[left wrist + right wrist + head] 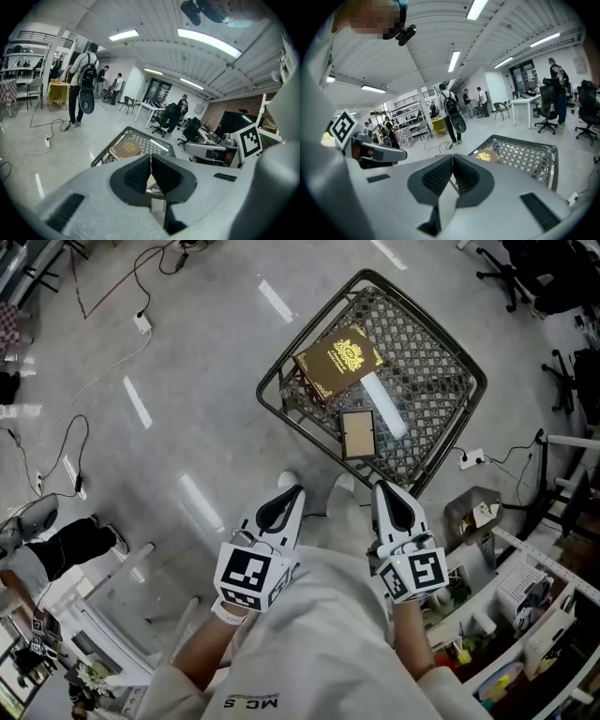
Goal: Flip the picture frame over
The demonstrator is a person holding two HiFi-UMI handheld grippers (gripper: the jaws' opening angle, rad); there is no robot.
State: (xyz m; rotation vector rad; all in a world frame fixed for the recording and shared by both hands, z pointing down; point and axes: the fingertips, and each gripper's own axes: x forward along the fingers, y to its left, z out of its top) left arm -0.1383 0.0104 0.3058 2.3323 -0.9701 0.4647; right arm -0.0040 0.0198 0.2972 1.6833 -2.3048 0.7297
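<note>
Though small in the head view, plainly a picture frame (358, 433): thin dark-brown border round a pale beige panel, oblong and plain, too small to tell front from back. Lies flat on the black mesh table (439, 395), close to the near rim, with a bright pale strip (386, 411) just beside it on the right. Farther off and to the left on the same mesh, a brown book (338, 359) with a gold emblem, raised at a slight tilt, clear of the frame. Left claw (289, 501) fully closed: in the left gripper view (150, 161), dark ribbed pads face to face along one thin seam, gripping nothing. Right claw (390, 501) the same: in the right gripper view (452, 161), shut tight on itself, empty. Both held side by side over the grey floor (187, 381), short of the table's near rim, aimed toward the table and slanting downward, touching neither frame, book nor mesh. Seen beyond the closed pads in both gripper views: the table with the brown book (125, 147) (487, 155) on top. Frame set with long axis near to far, one short end toward the claws, the other toward the table's far side, long sides facing left and right. Sits roughly in line with the gap between the two claws, somewhat closer to the right one.
</note>
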